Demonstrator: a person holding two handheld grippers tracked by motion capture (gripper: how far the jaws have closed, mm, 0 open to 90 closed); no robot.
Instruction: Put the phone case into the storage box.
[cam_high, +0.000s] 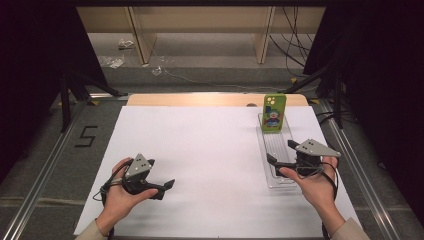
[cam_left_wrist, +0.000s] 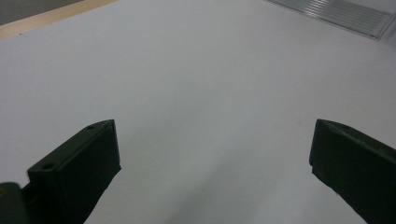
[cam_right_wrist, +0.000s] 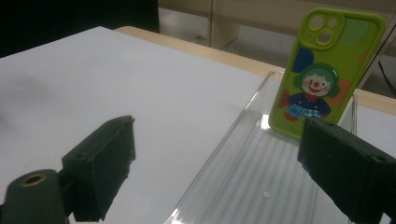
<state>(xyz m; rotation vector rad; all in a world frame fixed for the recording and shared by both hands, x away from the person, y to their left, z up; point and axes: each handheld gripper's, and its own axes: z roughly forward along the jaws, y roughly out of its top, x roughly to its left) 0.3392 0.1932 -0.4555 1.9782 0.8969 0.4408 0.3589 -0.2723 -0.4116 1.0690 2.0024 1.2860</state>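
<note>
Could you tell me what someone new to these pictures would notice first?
Most striking is the bright green phone case with a cartoon clown, standing upright at the far end of a clear ribbed tray on the table's right. The right gripper hovers open over the tray's near end, while the left gripper waits open over bare white tabletop.

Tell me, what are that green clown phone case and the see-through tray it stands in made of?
The phone case looks like soft rubbery plastic or silicone: matte green, rounded edges, a printed clown, though the look alone cannot settle which. The tray seems hard clear plastic, perhaps acrylic: the white table shows through it, its ribbed floor and rim catching glossy highlights.
</note>
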